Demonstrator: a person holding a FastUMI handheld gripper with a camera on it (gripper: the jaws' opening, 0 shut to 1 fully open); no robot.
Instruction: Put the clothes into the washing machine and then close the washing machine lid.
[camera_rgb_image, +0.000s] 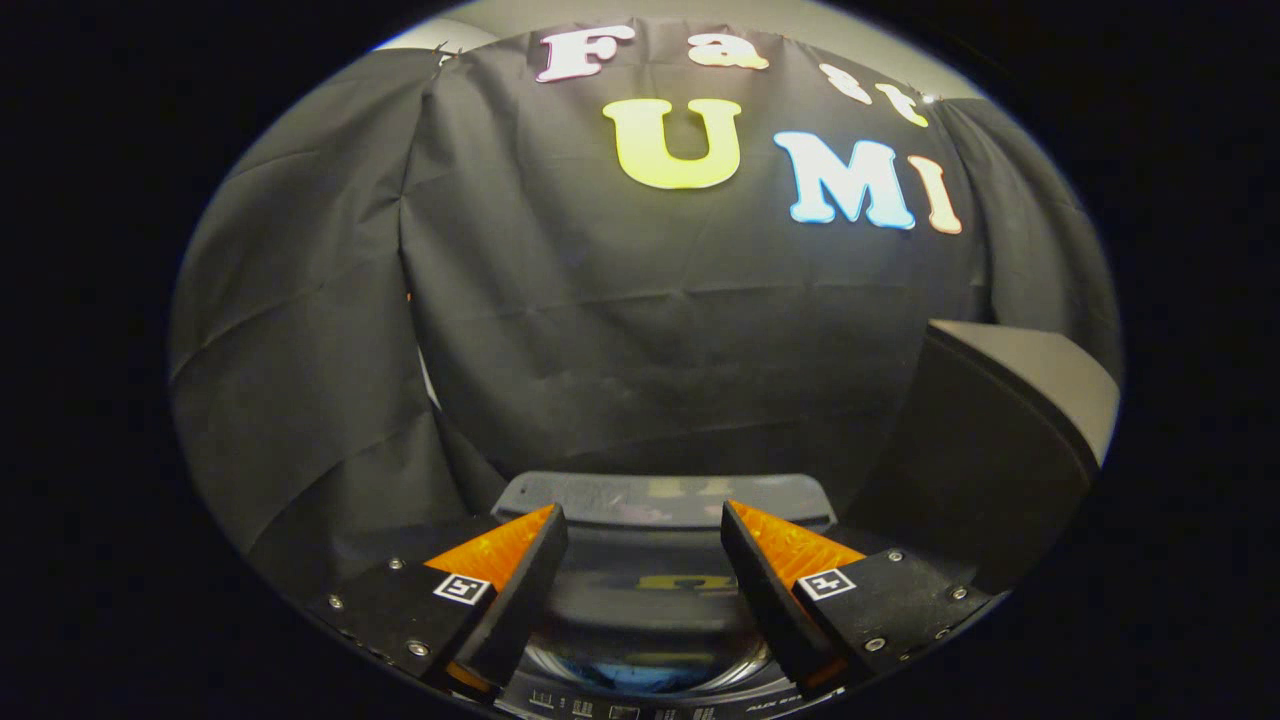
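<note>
1. While the claw (644, 535) hangs over the washer (660, 690), its two fingers (520, 575) stand apart with nothing between them.
2. Just left of the washer, the black cloth wall (300, 400) hangs in folds.
3. Between the fingers and close below them is the washer's glass lid (650, 610), lying flat and shut.
4. Under the glass, near the claw, something blue (640, 675) shows, maybe the clothes, but it is too dim to tell.
5. Far right stands a dark box (1000, 440) with a pale top.

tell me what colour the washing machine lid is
Dark grey and glossy, best seen in the gripper view: the washing machine lid lies just beyond the open hand-held gripper.
</note>
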